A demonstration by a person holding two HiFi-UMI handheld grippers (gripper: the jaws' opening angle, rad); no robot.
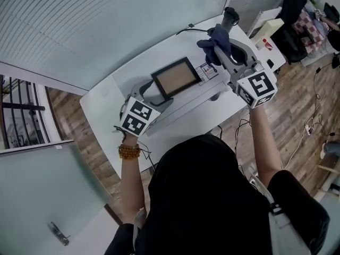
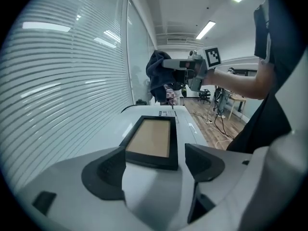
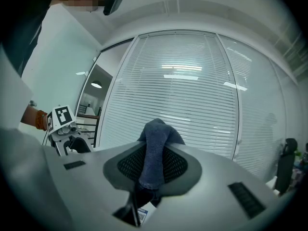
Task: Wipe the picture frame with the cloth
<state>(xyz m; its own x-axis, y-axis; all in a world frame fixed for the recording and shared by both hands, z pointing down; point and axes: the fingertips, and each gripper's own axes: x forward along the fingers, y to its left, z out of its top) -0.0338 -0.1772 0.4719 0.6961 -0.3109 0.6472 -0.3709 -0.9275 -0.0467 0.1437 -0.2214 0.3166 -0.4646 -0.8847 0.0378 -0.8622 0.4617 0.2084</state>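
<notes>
Close to the person's body, the left gripper (image 2: 154, 168) is held low over the long white table (image 1: 106, 101), and its jaws are wide apart. Its two black pads (image 2: 103, 177) sit one on each side of the near end of the flat black picture frame with a brown middle (image 2: 150, 138). They do not squeeze it. The left pad is right by the frame's corner, and I cannot tell if it touches. The frame lies flat, about in the middle of the table. A small white paper label (image 1: 207, 70) lies just past the frame. Farther off, the right gripper (image 3: 155, 166) is held up level above the far end of the table, and its jaws are clamped tight on the soft dark blue cloth (image 3: 156, 146). The cloth sticks up past the jaws and a bunch of it hangs down, well apart from the frame. I count two grippers, two white cubes with black square marks (image 1: 139, 116), one frame, one cloth and one table. Only the head view shows the whole table and both arms at once. Only the left gripper view shows the frame up close, with the cloth hanging far behind it. The right gripper view does not show the frame. It shows the left gripper's cube off to the side and the striped white window blinds (image 3: 192, 90) behind.
</notes>
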